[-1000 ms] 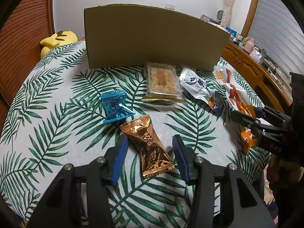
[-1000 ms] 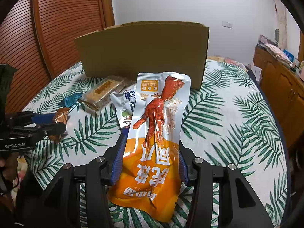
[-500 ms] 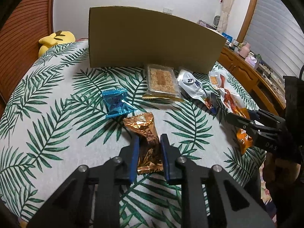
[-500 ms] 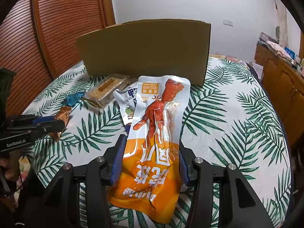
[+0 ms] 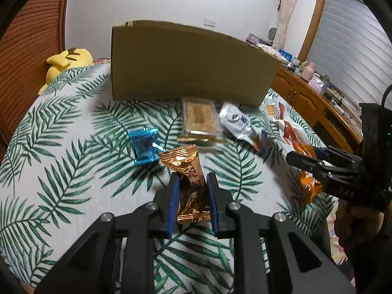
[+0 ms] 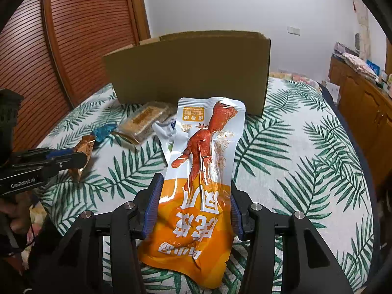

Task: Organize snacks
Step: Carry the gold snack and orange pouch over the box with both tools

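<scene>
Snacks mid-sort | left tool (image 5: 191,197) clenched on copper wrapper (image 5: 189,183) | right tool (image 6: 194,204) pinching orange pouch (image 6: 203,183) | risk: slick, floppy foil slipping out before box (image 6: 191,71)

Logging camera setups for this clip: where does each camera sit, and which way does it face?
Left wrist: on the left gripper, looking along its fingers at the bronze snack it grips, cardboard box beyond; the right gripper shows at right.
Right wrist: on the right gripper, looking at the orange chicken-foot packet it holds; the left gripper shows at left.
Shared: box, blue candy, leaf-print cloth.
</scene>
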### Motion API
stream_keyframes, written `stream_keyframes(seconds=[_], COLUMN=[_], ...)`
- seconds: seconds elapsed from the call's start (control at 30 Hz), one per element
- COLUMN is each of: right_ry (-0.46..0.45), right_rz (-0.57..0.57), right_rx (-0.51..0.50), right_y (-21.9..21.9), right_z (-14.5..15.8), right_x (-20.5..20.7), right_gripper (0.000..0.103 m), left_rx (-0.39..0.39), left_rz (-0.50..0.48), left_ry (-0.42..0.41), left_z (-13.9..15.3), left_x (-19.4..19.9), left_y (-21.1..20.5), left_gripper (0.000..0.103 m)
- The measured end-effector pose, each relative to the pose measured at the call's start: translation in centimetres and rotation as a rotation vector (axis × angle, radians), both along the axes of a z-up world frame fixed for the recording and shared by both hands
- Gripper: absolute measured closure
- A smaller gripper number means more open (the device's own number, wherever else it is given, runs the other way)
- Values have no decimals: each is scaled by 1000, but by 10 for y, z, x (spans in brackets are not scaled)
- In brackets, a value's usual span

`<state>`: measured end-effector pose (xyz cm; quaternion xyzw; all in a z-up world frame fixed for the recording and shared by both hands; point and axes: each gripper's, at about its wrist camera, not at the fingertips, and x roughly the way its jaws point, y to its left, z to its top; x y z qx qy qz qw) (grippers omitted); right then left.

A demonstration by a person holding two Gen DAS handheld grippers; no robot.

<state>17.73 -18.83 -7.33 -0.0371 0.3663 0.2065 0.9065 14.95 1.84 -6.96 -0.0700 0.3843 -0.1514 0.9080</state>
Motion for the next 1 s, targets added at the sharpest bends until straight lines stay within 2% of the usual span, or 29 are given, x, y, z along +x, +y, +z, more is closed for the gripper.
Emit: stream_keyframes(seconds=[0.2,0.4,0.73,1.0], right_ry=[-24,-79,-166,-194], right_rz=[2,10,24,52], right_rx=[6,-9,-17,-21], right_y=[2,1,1,12], right_z=[20,59,114,124], right_x=[0,5,31,61], right_gripper=[54,54,53,53], left_rx=[-18,-34,-39,-19], left_rz=[-22,-37,-48,-37], left_ry=[-36,-99,-199,-255], left_z=[24,62,124,155], left_x=[2,11,46,81], left_y=[-4,-9,-8,-3], left_gripper=[84,84,84,84])
